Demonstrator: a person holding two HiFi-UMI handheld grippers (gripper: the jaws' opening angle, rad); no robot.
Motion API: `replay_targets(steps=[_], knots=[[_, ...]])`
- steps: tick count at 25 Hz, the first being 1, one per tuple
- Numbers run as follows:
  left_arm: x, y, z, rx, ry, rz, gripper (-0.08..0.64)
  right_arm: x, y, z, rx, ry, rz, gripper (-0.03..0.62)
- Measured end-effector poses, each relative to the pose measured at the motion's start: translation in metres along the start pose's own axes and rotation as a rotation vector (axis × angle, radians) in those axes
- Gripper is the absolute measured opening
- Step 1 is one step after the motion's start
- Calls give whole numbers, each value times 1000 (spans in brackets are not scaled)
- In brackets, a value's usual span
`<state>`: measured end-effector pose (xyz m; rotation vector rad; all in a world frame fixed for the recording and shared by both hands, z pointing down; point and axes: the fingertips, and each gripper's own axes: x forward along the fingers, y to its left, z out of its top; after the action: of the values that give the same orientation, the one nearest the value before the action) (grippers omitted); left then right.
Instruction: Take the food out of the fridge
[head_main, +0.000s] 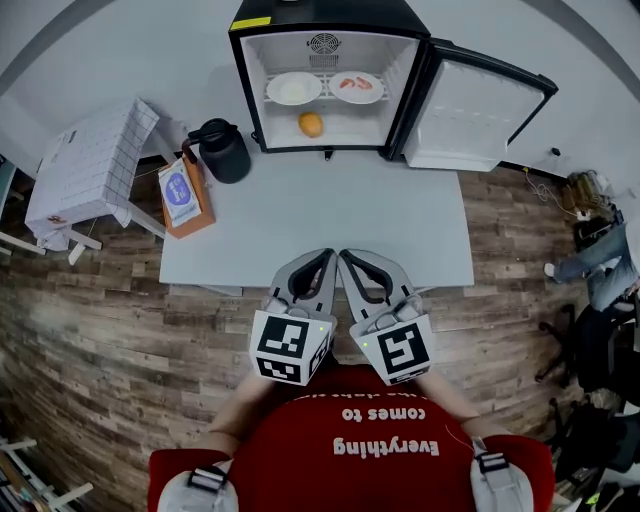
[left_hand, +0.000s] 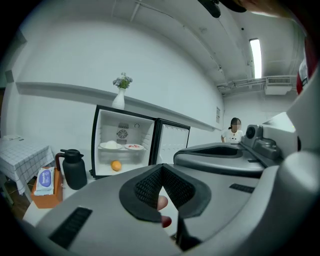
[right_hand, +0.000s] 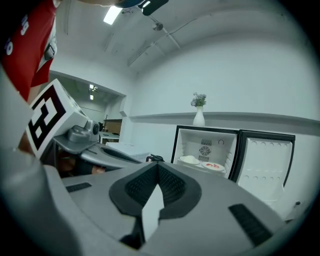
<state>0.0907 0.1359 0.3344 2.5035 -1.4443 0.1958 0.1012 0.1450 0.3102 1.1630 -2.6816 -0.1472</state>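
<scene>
- The grey table (head_main: 300, 220) carries the black fridge (head_main: 330, 12) at its far edge, with the door (head_main: 470, 115) swung wide to the right.
- The person's red shirt (head_main: 390, 470) reads "Everything comes to", upside down in the head view.
- The left gripper (head_main: 322, 258) and right gripper (head_main: 350, 260) are held side by side over the table's near edge. They point at the fridge, tips almost meeting, and both are clenched on nothing.
- Two plates sit on the fridge shelf, one with white food (head_main: 294, 88) and one with red pieces (head_main: 357, 87).
- An orange (head_main: 311, 124) lies on the fridge floor below.

A staged office-like test room: a mini fridge (head_main: 320, 12) on a white table (head_main: 320, 220), wood-look flooring (head_main: 90, 330), office chairs (head_main: 590, 350), a ceiling strip light (left_hand: 255, 57).
</scene>
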Motion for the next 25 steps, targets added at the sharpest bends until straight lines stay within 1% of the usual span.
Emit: replay_targets(steps=[5, 7, 8, 9, 12, 13, 16, 18, 20, 22, 25], knots=[[37, 55, 19, 18, 8, 6, 0, 63, -21, 10, -9, -25, -5, 12], [50, 76, 21, -6, 13, 1, 0, 85, -25, 11, -14, -22, 15, 14], [57, 86, 21, -37, 19, -10, 0, 95, -27, 12, -11, -21, 25, 14], [65, 96, 21, -85, 26, -26, 0, 103, -32, 12, -1, -21, 30, 14], [87, 124, 26, -260, 34, -76, 0, 123, -53, 7, 51, -19, 15, 14], [93, 133, 29, -293, 32, -78, 0, 128, -62, 3, 68, -15, 0, 14], [112, 160, 37, -314, 18, -44, 0, 142, -81, -7, 89, 2, -42, 14], [124, 177, 41, -357, -11, -27, 0, 152, -88, -9, 93, 11, -53, 14], [137, 192, 40, -452, -36, -29, 0, 163, -92, -13, 99, 15, -49, 14], [152, 205, 36, -558, -42, -40, 0, 172, -95, -18, 109, 22, -40, 14], [170, 219, 33, -666, -53, -63, 0, 184, -104, -21, 134, 42, -58, 14]])
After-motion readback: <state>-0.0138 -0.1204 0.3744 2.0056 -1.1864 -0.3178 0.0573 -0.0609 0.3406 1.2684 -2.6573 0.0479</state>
